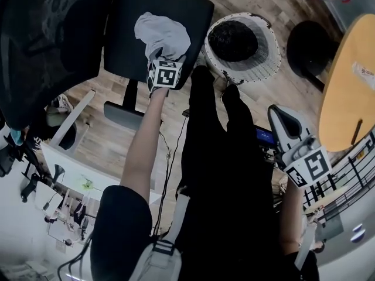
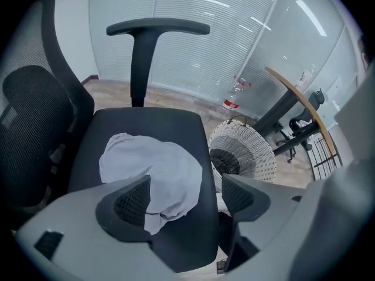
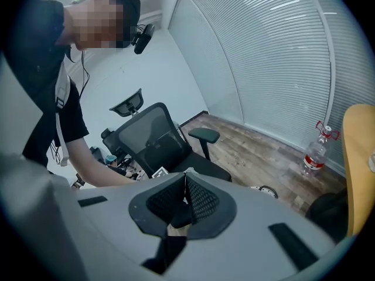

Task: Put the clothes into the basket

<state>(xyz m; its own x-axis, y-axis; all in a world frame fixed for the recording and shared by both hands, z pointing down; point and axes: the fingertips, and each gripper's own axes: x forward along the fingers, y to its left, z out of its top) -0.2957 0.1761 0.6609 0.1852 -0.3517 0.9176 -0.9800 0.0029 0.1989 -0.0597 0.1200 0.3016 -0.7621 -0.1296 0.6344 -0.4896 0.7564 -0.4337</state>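
Left gripper [image 2: 186, 195] hangs over the grey cloth [image 2: 155, 168], jaws spread wide, gripping nothing. Cloth lies crumpled on the chair seat [image 2: 117, 124], long axis ten-to-four o'clock; basket [image 2: 246, 154] at three. Right gripper [image 3: 184, 201] closed, empty.

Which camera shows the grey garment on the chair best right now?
Left gripper view: the grey garment lies nearly whole on the chair seat, beyond the open left gripper. Head view: the gripper's cube covers its near edge. Right gripper view: not visible.
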